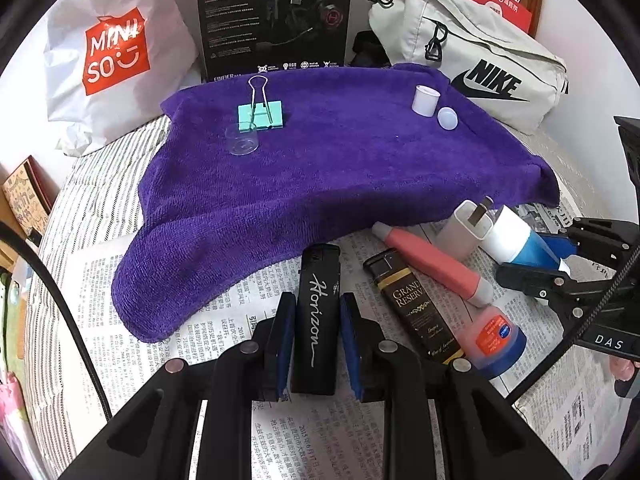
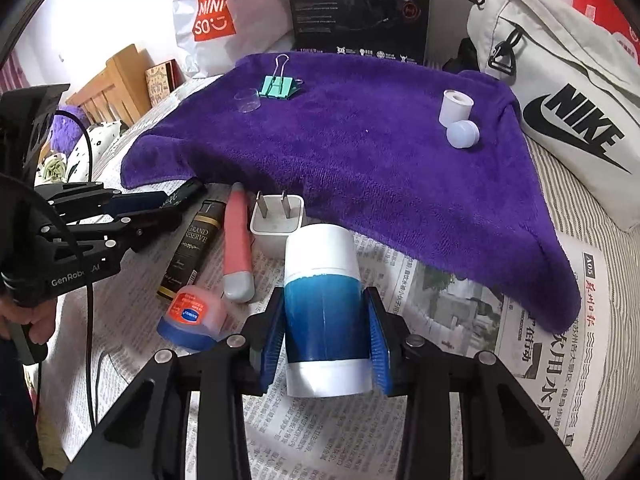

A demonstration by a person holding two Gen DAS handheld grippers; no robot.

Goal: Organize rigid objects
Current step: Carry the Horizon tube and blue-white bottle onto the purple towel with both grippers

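Note:
My left gripper (image 1: 314, 312) is shut on a black "Horizon" lighter (image 1: 316, 320) lying on newspaper. My right gripper (image 2: 325, 320) is shut on a blue-and-white tube (image 2: 325, 308), also seen in the left wrist view (image 1: 520, 240). Beside them lie a black "Grand Reserve" lighter (image 1: 416, 308), a pink pen-like stick (image 1: 432, 266), a white plug charger (image 2: 276, 222) and a small Vaseline jar (image 2: 196, 316). On the purple towel (image 1: 340, 168) sit a teal binder clip (image 1: 261, 114), a clear cup (image 1: 242, 142), a white cap (image 1: 425, 100) and a pale round cap (image 1: 447, 118).
Behind the towel stand a Miniso bag (image 1: 116, 52), a black headset box (image 1: 276, 16) and a white Nike bag (image 1: 472, 52). Newspaper (image 2: 532, 320) covers the striped bed surface. A wooden headboard (image 2: 108, 84) is at the left.

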